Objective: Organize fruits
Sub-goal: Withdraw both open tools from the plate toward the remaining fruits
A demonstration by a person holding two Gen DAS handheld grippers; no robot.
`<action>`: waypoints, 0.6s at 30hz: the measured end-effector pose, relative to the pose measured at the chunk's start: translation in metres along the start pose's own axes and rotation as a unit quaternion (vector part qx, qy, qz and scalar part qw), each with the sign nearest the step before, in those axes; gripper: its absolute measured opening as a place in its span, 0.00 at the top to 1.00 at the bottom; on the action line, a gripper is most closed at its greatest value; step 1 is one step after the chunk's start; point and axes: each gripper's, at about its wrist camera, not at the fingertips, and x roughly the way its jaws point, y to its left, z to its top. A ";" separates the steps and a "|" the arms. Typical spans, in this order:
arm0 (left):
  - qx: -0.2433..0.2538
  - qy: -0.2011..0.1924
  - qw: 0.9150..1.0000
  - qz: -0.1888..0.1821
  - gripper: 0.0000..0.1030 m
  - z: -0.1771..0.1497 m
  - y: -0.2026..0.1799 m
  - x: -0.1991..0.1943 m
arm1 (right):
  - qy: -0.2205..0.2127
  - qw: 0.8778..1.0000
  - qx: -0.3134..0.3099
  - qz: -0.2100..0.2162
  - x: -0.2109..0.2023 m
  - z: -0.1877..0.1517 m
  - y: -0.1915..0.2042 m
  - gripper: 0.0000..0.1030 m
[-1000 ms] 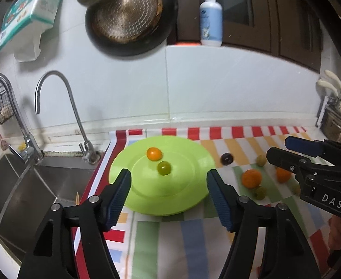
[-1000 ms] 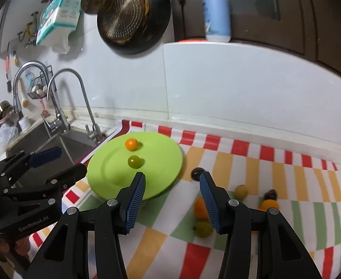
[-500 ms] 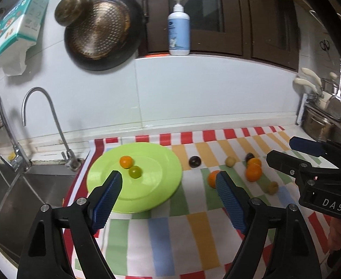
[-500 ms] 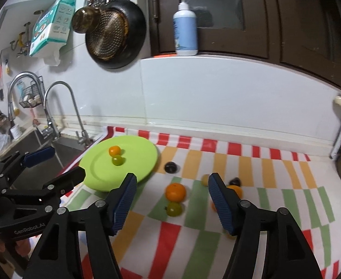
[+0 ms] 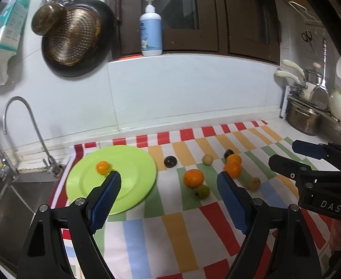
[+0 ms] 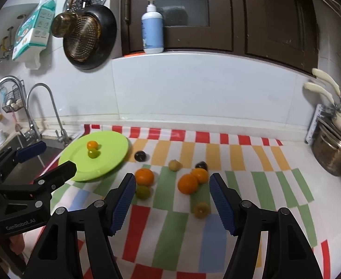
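Observation:
A green plate (image 5: 133,160) (image 6: 110,155) lies at the left of a striped cloth and holds a small orange fruit (image 5: 102,167) (image 6: 92,144) and a green fruit (image 6: 93,153). Several loose fruits lie on the cloth to its right: oranges (image 6: 144,176) (image 6: 188,183) (image 5: 193,178), a dark plum (image 6: 139,155) (image 5: 170,161), small yellow-green ones (image 6: 143,192) (image 6: 201,209). My left gripper (image 5: 168,186) is open and empty above the plate's near edge. My right gripper (image 6: 169,187) is open and empty above the loose fruits.
A sink (image 5: 5,200) with taps (image 5: 31,125) lies left of the plate. Metal pots (image 6: 333,153) stand at the far right. A pan (image 6: 89,39) hangs on the wall and a soap bottle (image 6: 152,28) stands on the ledge.
Both grippers have pulled back and up from the plate, and swung to the right; more of the cloth and the loose fruits show. Both stay open.

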 end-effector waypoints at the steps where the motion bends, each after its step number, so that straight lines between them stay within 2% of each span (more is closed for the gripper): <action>1: 0.002 0.002 1.000 -0.001 0.18 -0.001 -0.002 0.002 | 0.003 1.000 0.003 -0.002 0.001 -0.002 -0.002 0.36; 8: 0.017 0.017 1.000 -0.018 0.18 -0.009 -0.012 0.021 | 0.026 0.999 0.016 -0.024 0.010 -0.014 -0.015 0.36; 18: 0.036 0.044 0.997 -0.042 0.18 -0.020 -0.024 0.051 | 0.063 0.997 0.037 -0.031 0.032 -0.033 -0.030 0.36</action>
